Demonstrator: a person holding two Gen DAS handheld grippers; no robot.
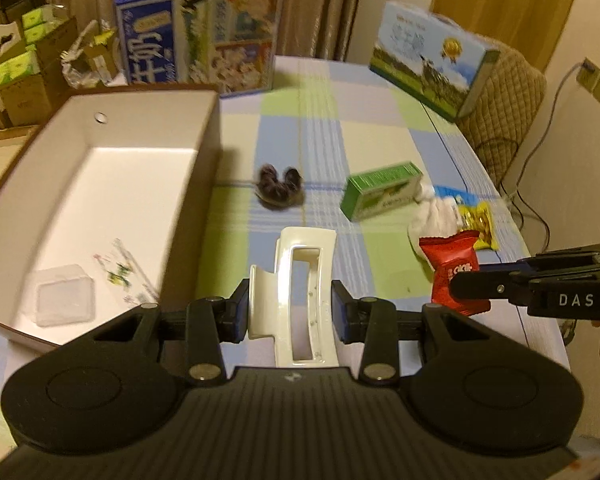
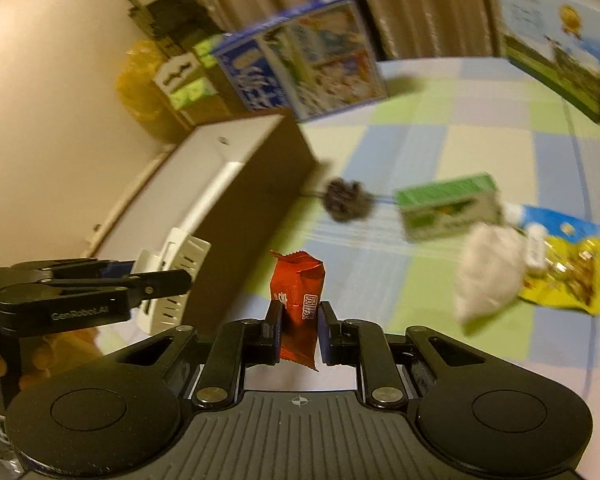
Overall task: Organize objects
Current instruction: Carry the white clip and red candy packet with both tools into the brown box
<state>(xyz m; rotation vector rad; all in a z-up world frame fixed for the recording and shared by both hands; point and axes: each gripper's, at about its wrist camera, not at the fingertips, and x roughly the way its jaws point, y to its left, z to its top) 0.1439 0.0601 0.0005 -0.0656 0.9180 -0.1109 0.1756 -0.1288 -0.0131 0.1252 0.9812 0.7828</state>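
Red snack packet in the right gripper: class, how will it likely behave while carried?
The red snack packet looks like thin crinkled foil, so probably light and squashy. The right gripper pinches only its lower half, so the top may flop or sway. Its glossy surface could slip.

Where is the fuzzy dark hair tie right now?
The dark hair tie lies on the checked tablecloth, between the open white box on its left and the small green carton on its right.

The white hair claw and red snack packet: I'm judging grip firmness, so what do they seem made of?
Hair claw: probably hard glossy plastic; smooth cream surface catches highlights and holds its moulded shape. Red snack packet: likely thin plastic or foil film; shiny, creased, with a crimped zigzag end.
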